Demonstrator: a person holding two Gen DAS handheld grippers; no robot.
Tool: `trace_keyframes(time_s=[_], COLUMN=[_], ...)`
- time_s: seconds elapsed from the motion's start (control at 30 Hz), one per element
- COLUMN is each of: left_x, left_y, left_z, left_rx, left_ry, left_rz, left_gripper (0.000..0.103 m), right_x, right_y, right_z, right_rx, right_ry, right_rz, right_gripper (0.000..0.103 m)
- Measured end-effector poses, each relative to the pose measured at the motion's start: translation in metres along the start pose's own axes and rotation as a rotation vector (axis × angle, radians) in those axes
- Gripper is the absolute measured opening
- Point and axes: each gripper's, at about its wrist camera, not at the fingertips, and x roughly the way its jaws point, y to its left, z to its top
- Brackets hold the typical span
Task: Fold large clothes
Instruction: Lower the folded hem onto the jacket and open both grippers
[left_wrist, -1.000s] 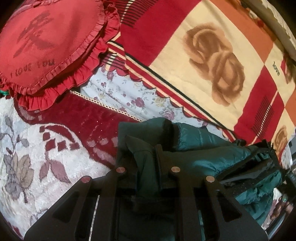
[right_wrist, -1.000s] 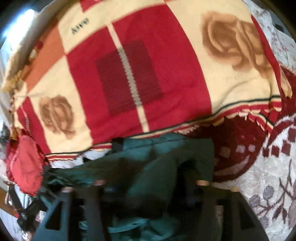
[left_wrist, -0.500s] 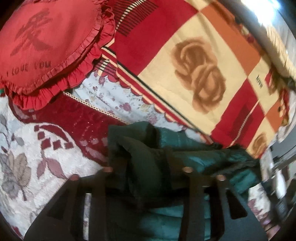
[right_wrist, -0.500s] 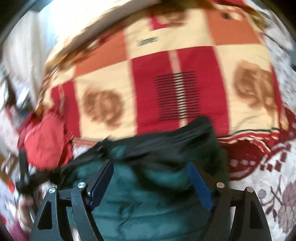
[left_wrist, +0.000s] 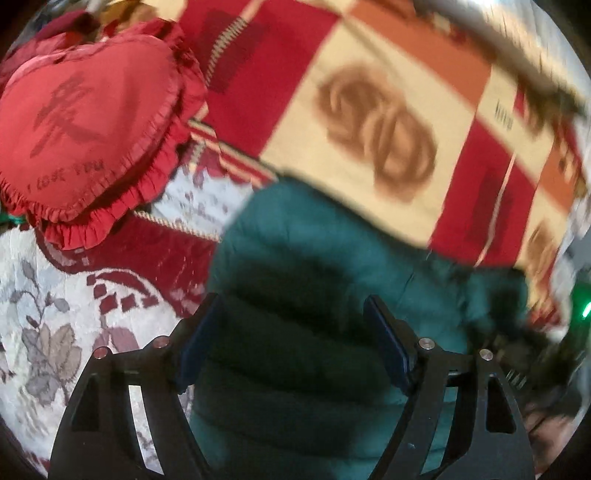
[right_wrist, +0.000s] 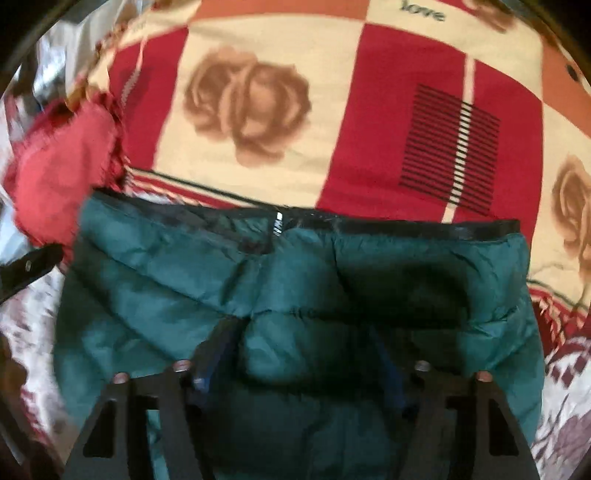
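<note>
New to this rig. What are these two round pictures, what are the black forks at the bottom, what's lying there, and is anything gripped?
There is no robot arm: a person holds a two-finger gripper in each hand, and each has a fisheye camera looking forward along its fingers. That is why each picture is round, with black fingers at the bottom.

The left wrist view shows the left gripper, the right wrist view the right gripper. Both hang over a teal puffer jacket lying on a bed with a patterned cover. Behind it lie a red-and-cream rose blanket and a red heart-shaped frilled cushion.

The left jaws have just been opening and stand apart, gripping nothing. The right jaws have just been closing, with a bulge of jacket between them; blur hides whether the pads press on it.
</note>
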Motion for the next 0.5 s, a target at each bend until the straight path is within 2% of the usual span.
trace_keyframes(time_s=[0.13,0.23,0.37,0.5], left_x=[0.038,0.046,0.054,0.054], left_y=[-0.003,0.003,0.006,0.003], left_z=[-0.011,-0.014,-0.014,-0.014], left_rx=[0.049,0.024,0.021,0.034], left_ry=[0.068,0.049,0.062,0.077], left_rz=[0.088,0.079,0.078,0.094], left_gripper=[0.079,0.079,0.081,0.082], right_x=[0.023,0.04,0.063,0.055], right_y=[-0.002,-0.007,-0.011,-0.017], right_z=[0.009,0.014,0.012,0.012], right_rx=[-0.002,0.024,0.047,0.084], right_ry=[0.005,0.014,0.034,0.04], right_rz=[-0.03,-0.031,-0.016,0.003], right_gripper=[0.059,0.059,0.059,0.059])
